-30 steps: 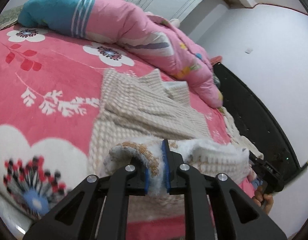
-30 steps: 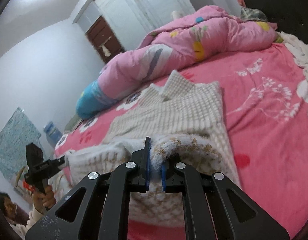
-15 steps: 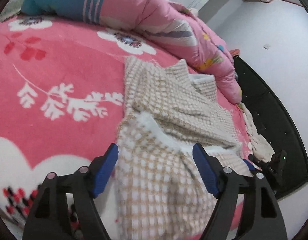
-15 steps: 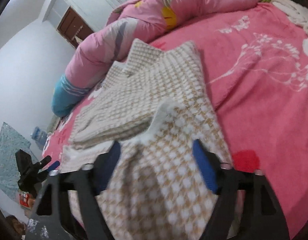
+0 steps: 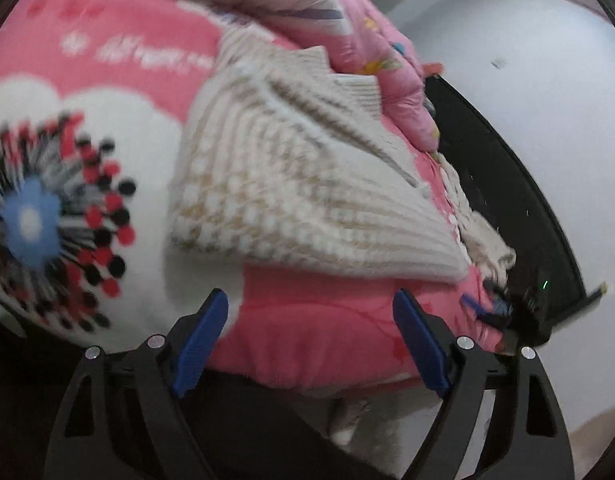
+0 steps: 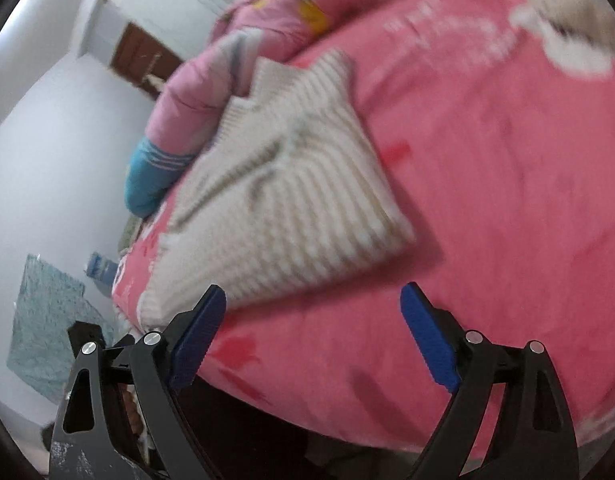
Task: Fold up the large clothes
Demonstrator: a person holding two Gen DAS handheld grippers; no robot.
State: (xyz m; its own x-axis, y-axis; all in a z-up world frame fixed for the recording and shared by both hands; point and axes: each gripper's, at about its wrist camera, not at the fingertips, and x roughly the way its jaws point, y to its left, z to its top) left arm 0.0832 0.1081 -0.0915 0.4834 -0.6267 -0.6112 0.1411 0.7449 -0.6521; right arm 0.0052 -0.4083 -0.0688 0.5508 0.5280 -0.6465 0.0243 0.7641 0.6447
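Observation:
A beige and white checked knit garment (image 5: 299, 184) lies folded on the pink floral bed, its near edge close to the bed's front edge. It also shows in the right wrist view (image 6: 283, 208). My left gripper (image 5: 311, 336) is open and empty, held just in front of the bed's edge below the garment. My right gripper (image 6: 313, 340) is open and empty too, over the front of the bed, to the right of the garment's near corner. Both views are blurred by motion.
The pink floral bedspread (image 5: 107, 64) covers the bed (image 6: 507, 160). A rolled pink and blue quilt (image 5: 347, 28) lies behind the garment (image 6: 195, 104). A black headboard (image 5: 519, 208) runs along the right. A blue patterned cloth (image 6: 43, 320) hangs by the wall.
Both grippers let go of the garment's hem, opened wide and pulled back toward the bed's front edge. The garment now lies folded over on itself.

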